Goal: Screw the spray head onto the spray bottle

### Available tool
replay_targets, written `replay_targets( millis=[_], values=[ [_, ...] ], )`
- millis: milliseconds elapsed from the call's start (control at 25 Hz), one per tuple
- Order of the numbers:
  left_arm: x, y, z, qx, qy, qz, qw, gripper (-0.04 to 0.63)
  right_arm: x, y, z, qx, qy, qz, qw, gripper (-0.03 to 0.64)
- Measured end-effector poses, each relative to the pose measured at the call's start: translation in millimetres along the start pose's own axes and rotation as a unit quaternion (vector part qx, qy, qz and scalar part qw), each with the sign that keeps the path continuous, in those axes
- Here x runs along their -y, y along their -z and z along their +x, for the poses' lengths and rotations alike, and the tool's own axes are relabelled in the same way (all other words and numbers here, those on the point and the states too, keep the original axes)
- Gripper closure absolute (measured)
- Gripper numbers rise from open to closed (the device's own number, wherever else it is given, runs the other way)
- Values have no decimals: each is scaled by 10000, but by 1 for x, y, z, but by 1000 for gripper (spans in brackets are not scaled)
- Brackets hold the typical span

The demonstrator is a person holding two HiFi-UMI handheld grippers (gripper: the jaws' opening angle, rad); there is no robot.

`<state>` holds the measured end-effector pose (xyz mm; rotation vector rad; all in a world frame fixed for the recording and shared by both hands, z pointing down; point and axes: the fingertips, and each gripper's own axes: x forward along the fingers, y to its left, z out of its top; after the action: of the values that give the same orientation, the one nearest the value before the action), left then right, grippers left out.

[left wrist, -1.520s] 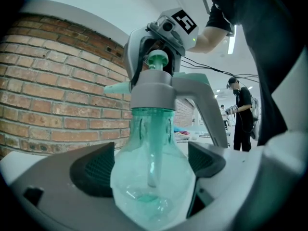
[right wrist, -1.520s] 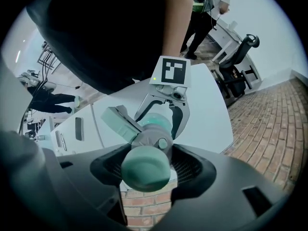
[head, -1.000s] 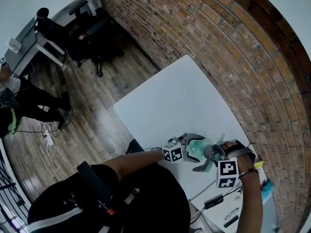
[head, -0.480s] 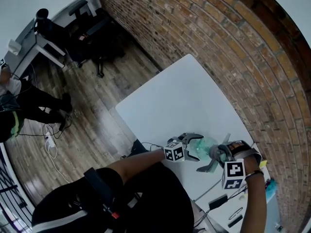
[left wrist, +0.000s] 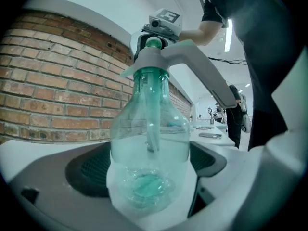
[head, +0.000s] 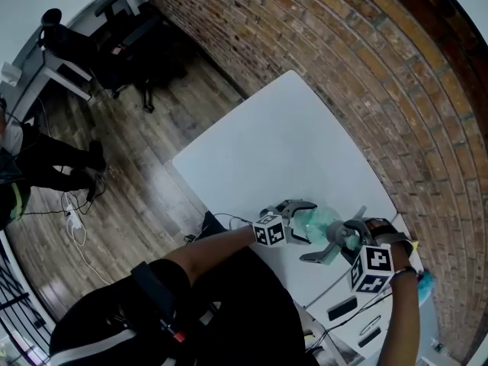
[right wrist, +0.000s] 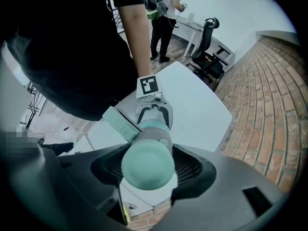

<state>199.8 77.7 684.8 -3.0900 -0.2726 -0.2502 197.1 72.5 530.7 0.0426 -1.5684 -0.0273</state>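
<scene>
A clear green spray bottle (head: 315, 221) (left wrist: 149, 162) is held sideways above the white table (head: 282, 158). My left gripper (head: 299, 221) (left wrist: 149, 177) is shut on its base and belly. On the bottle's neck sits the grey spray head (head: 335, 242) (left wrist: 159, 57) (right wrist: 147, 160), its trigger arm sticking out. My right gripper (head: 347, 239) (right wrist: 147, 170) is shut on the head's rounded green back end. In the right gripper view the left gripper (right wrist: 153, 110) shows beyond the head, with the trigger (right wrist: 120, 124) pointing up-left.
A brick wall (head: 366, 75) runs along the table's far side. Near the right forearm lie dark gadgets and cables (head: 343, 309). A wooden floor (head: 122, 174), office chairs (head: 130, 44) and a desk lie to the left. The person's dark-clothed body (head: 198, 311) fills the bottom.
Both grippers with the bottle and spray head shifted slightly up and to the right in the head view. The trigger arm looks a little turned; both grips are unchanged.
</scene>
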Motion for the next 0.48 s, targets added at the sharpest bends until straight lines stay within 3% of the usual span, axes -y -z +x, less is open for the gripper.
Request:
replay_targets(
  millis=[320, 480],
  values=[
    [1, -1, -1, 126, -27, -12, 9999, 100, 3, -2, -2, 189, 39, 1226, 9923, 350],
    [1, -1, -1, 202, -32, -7, 9998, 100, 4, -2, -2, 283, 69, 1595, 9868, 350]
  ],
)
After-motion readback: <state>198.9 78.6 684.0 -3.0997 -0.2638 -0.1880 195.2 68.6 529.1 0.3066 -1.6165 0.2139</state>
